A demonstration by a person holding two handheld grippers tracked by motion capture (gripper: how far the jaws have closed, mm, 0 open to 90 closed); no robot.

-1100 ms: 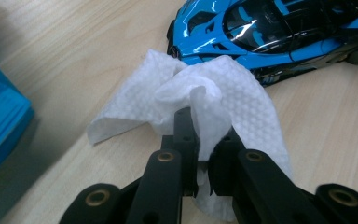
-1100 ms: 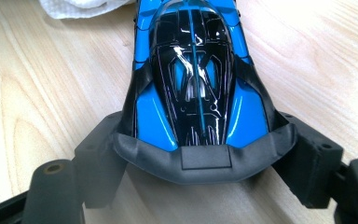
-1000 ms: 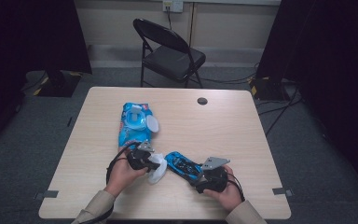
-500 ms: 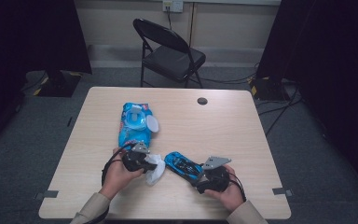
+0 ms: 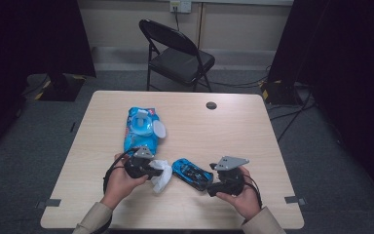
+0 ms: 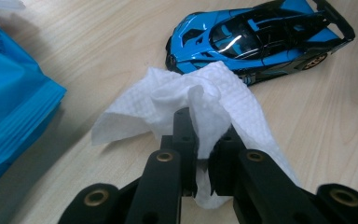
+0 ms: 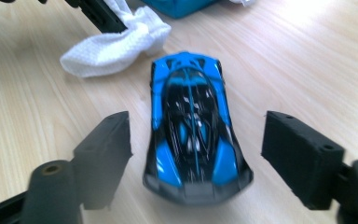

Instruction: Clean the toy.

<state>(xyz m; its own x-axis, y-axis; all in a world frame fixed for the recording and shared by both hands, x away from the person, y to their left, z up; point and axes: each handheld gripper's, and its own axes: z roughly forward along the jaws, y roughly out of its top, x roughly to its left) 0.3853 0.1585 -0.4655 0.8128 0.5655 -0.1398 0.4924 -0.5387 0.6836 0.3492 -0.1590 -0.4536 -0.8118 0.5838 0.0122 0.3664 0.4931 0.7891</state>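
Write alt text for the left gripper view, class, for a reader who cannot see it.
The left hand-held gripper pinches a crumpled white wet wipe between its two black jaws, just in front of a blue and black toy sports car lying on a light wooden table. The edge of a blue wipes packet sits at the left.

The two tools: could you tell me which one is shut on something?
The left tool, pinching the white wipe. The right tool stands open around the blue toy car, not touching it.
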